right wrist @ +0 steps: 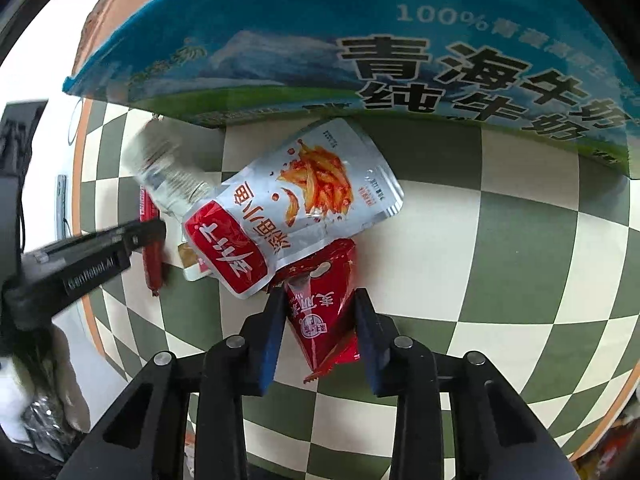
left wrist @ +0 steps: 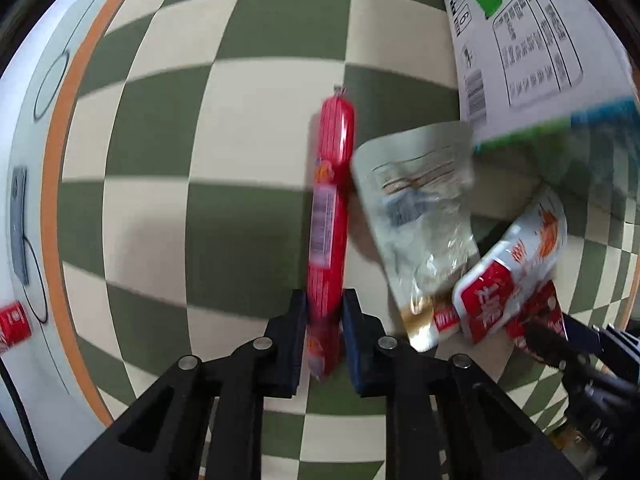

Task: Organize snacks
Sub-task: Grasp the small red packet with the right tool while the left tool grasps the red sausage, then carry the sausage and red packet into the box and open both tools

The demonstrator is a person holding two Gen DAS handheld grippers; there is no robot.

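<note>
A long red sausage stick [left wrist: 332, 184] lies on the green-and-cream checked cloth, and my left gripper [left wrist: 324, 320] is shut on its near end. The right wrist view shows the same sausage [right wrist: 153, 268] with the left gripper [right wrist: 154, 232] on it. To the right lie a clear silvery pouch [left wrist: 420, 208] and a silver-and-red snack pouch [right wrist: 296, 200]. The silver-and-red pouch partly covers a small red packet [right wrist: 320, 312]. My right gripper [right wrist: 320, 316] is shut on that red packet, a pad against each side.
A large blue-and-white milk carton box [right wrist: 360, 40] stands just behind the pouches and overhangs them. The round table's orange rim [left wrist: 50, 184] curves along the left. A red can [left wrist: 14, 320] lies beyond that rim.
</note>
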